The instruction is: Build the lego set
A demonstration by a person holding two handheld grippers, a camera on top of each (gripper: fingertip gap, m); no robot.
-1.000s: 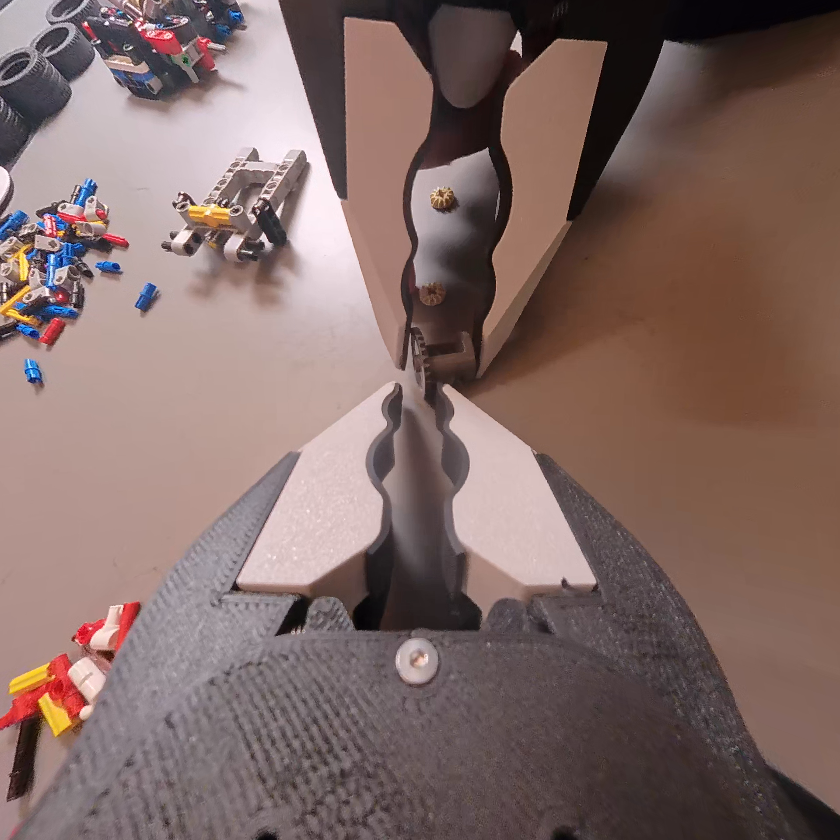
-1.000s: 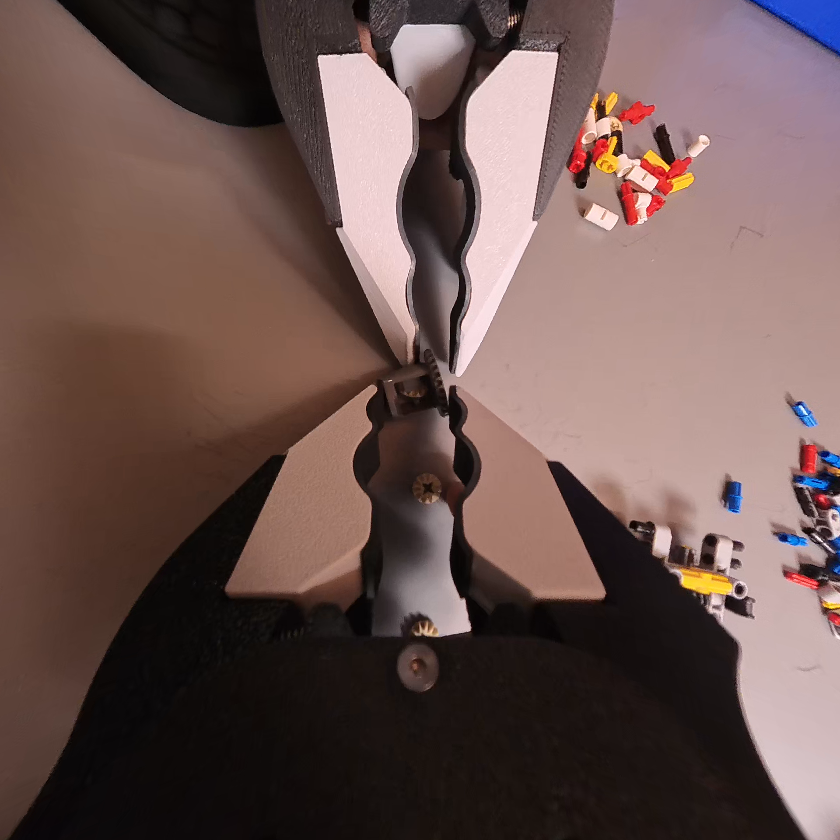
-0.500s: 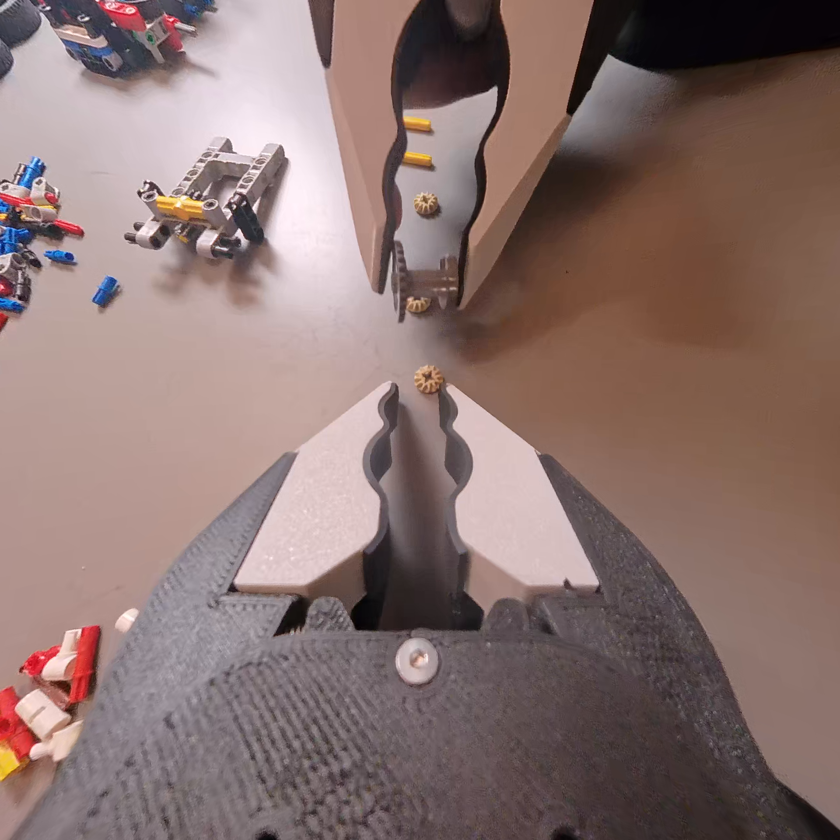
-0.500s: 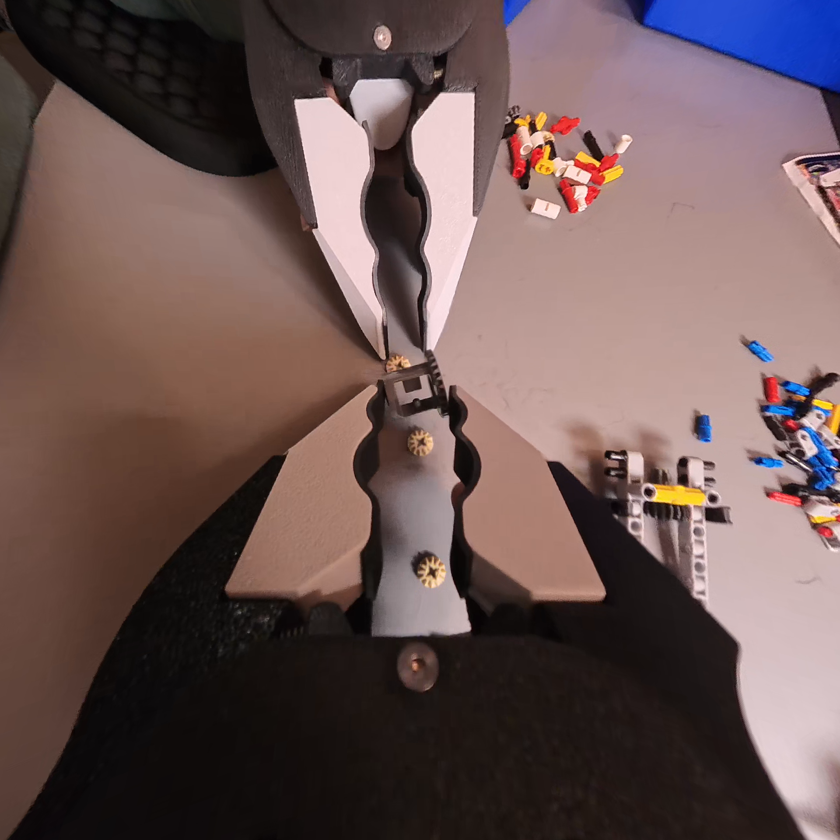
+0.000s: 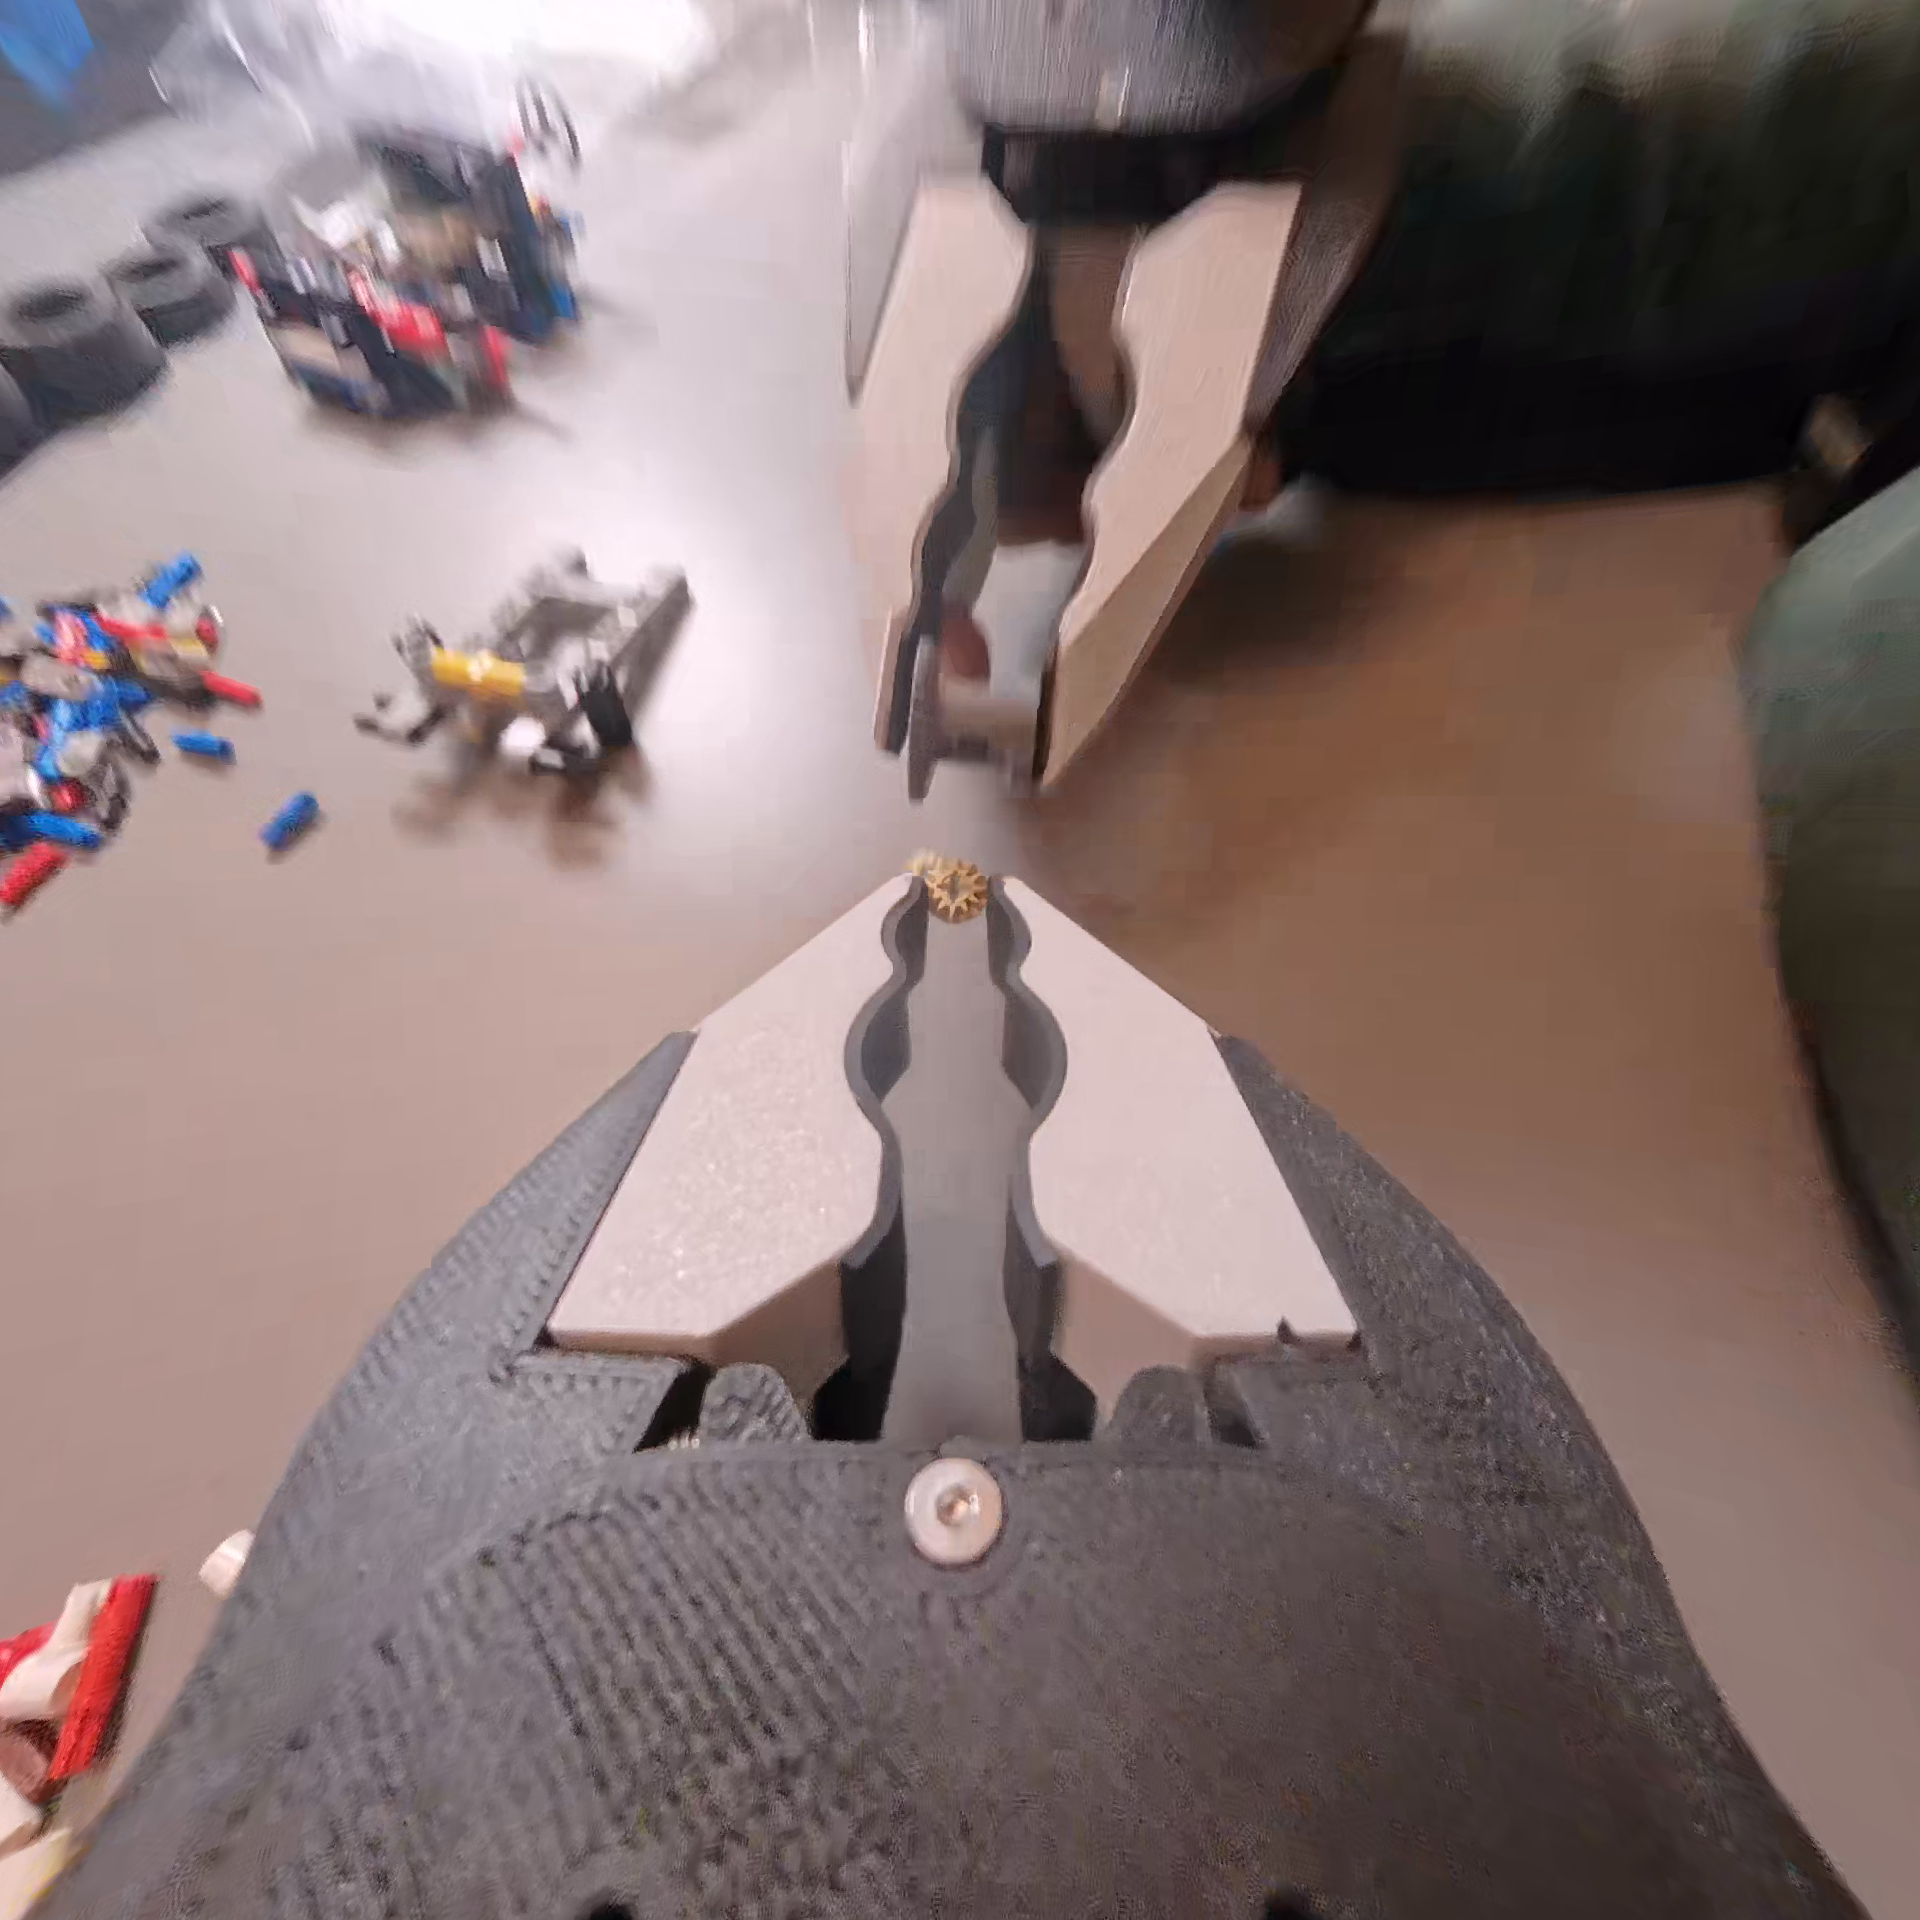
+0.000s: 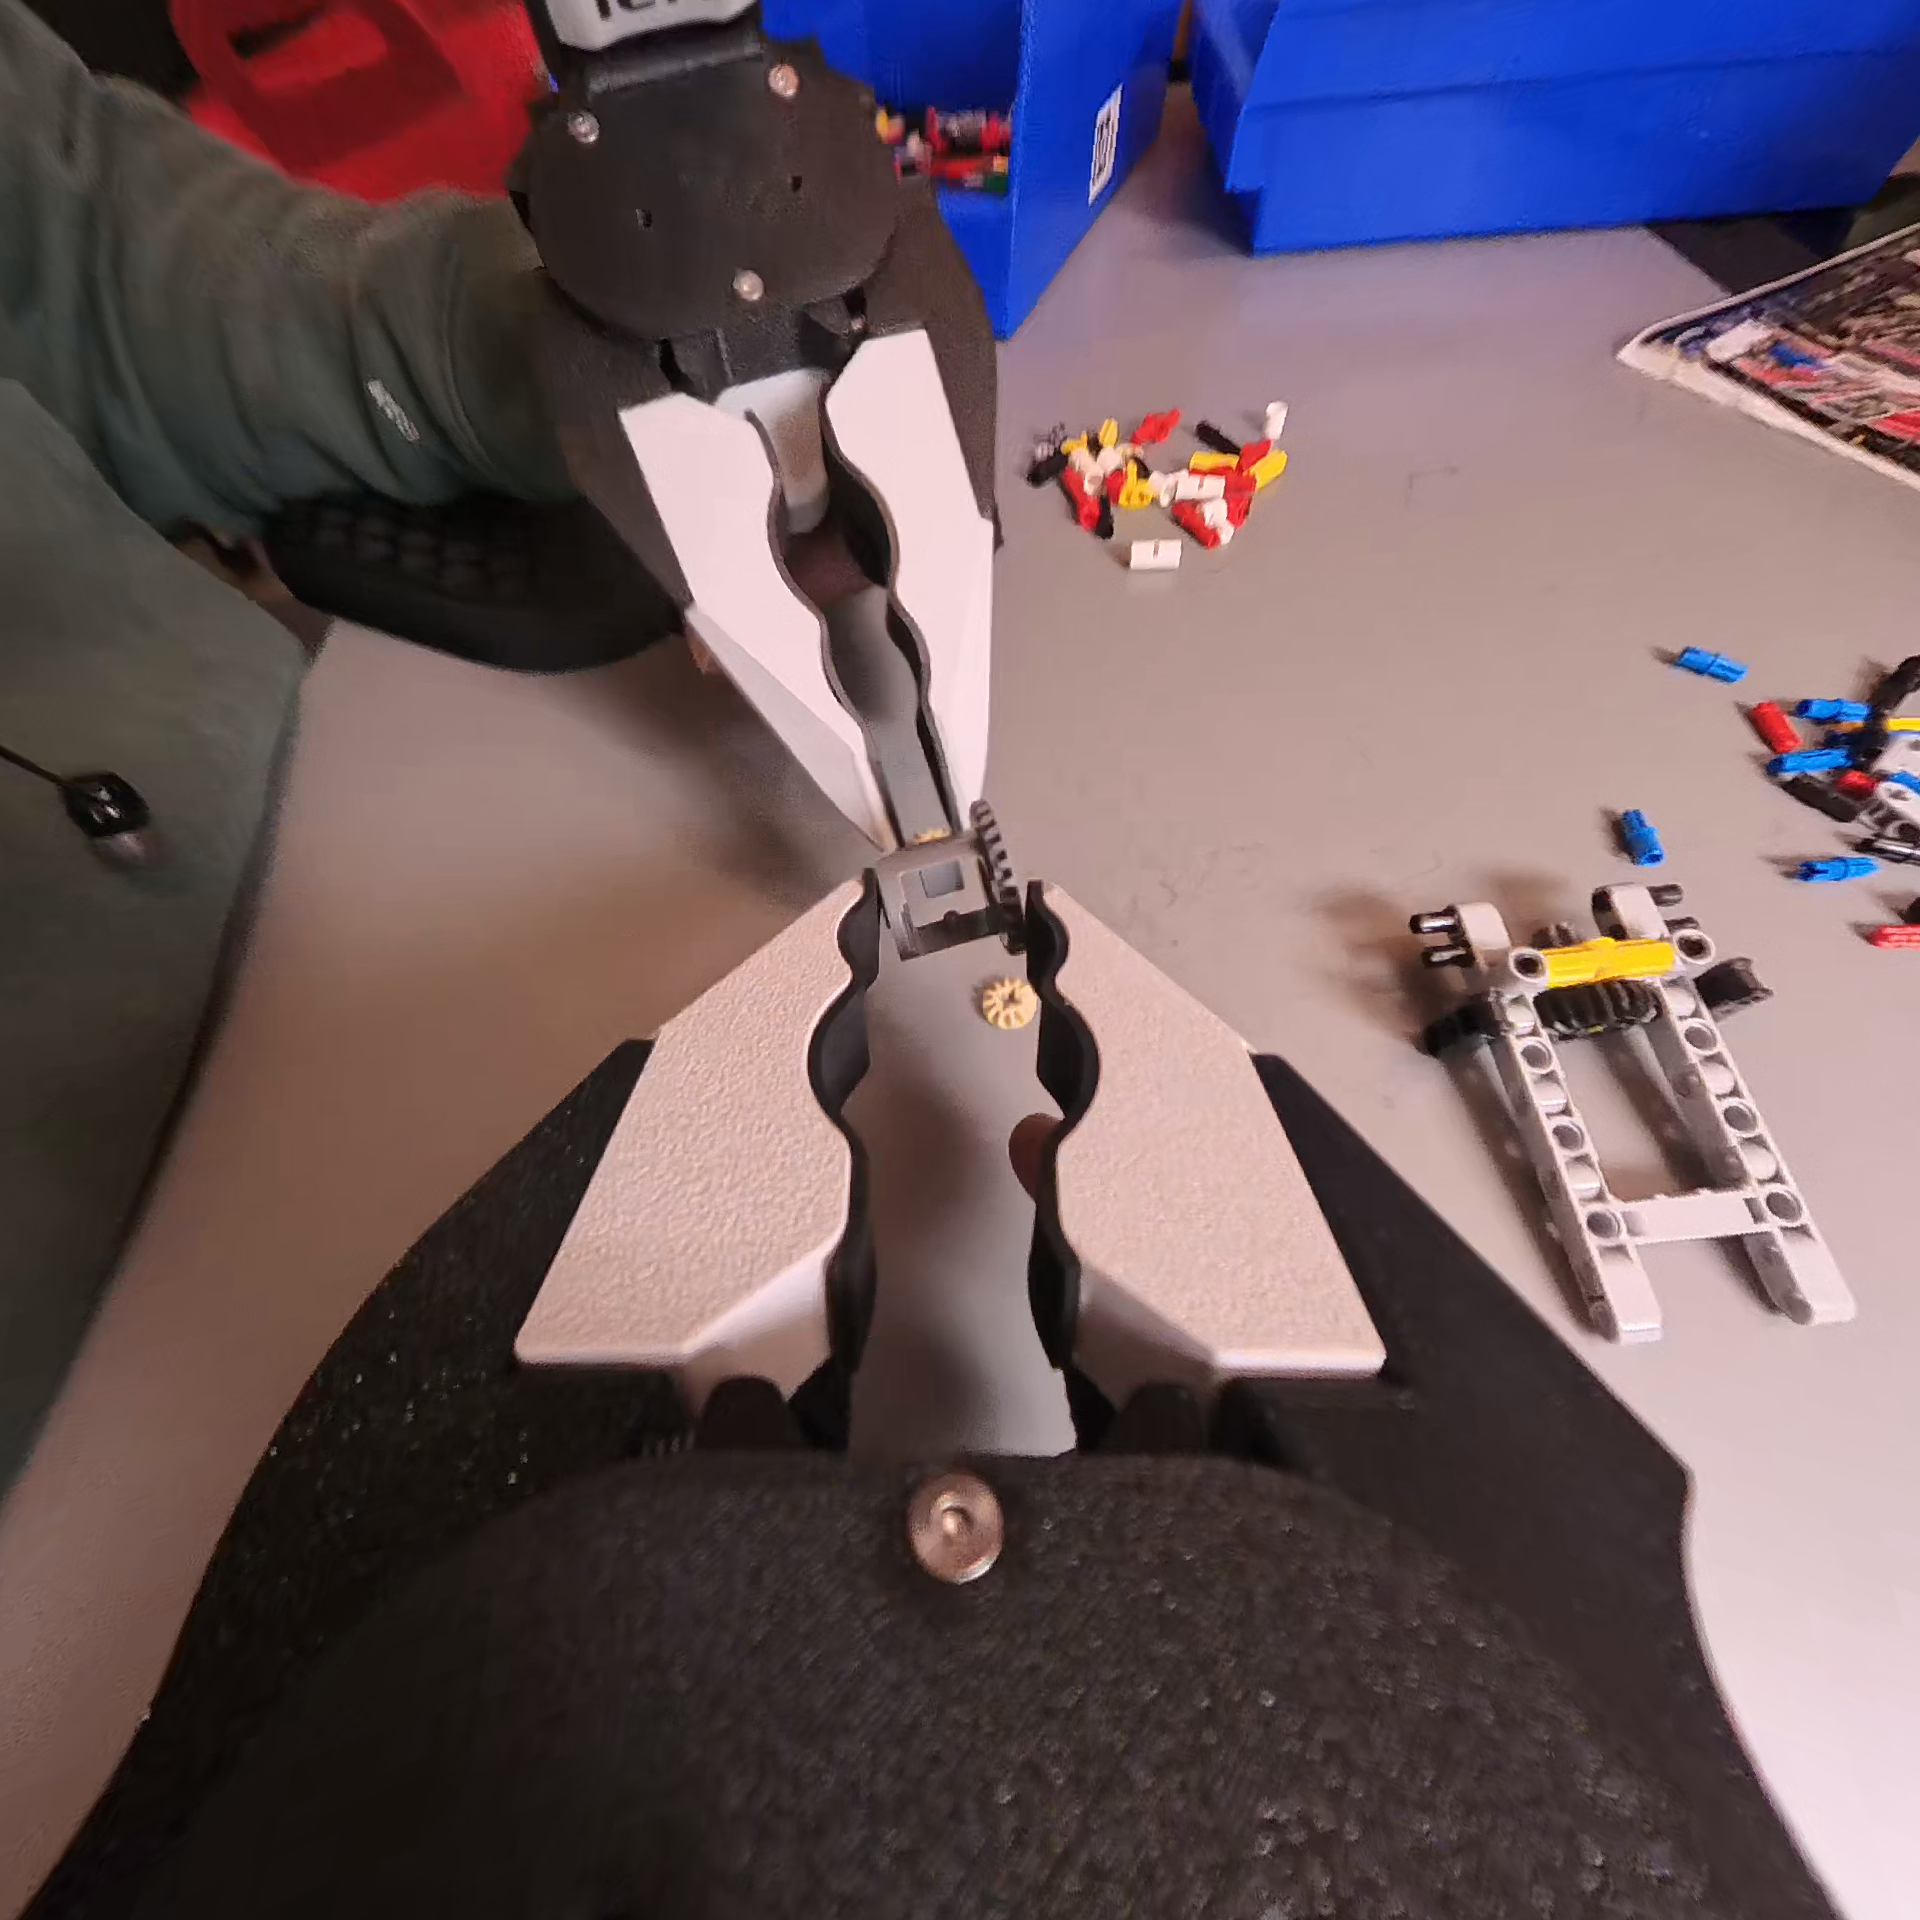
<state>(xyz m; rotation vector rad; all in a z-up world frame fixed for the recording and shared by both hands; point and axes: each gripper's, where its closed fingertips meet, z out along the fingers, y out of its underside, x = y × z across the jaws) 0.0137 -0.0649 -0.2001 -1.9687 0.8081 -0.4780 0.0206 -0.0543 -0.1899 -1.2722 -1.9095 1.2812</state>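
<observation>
My left gripper [image 5: 956,883] is shut on a small tan gear [image 5: 956,891], pinched at its fingertips just above the table. My right gripper [image 6: 951,904] is shut on a grey gear housing [image 6: 935,904] with a black toothed gear [image 6: 992,857] on its side. The two grippers face each other, tips almost touching. The left gripper [image 6: 925,821] with the tan gear shows in the right wrist view, and the right gripper [image 5: 961,748] with the housing [image 5: 977,707] shows blurred in the left wrist view. Another tan gear [image 6: 1008,1005] lies on the table under the right gripper.
A grey beam frame with a yellow piece [image 6: 1621,1081] lies right of my right gripper. Piles of small pins [image 6: 1164,478] [image 5: 94,675], a part-built vehicle [image 5: 416,301], tyres [image 5: 83,322], blue bins [image 6: 1455,125] and a booklet [image 6: 1787,353] ring the table. A green sleeve [image 6: 208,343] is at left. Only a small space, under 4 cm, lies between the two pairs of fingers.
My left gripper drew back from the housing, closed on a tan gear that lay on the table and lifted it. My right gripper kept hold of the housing and rose with it.
</observation>
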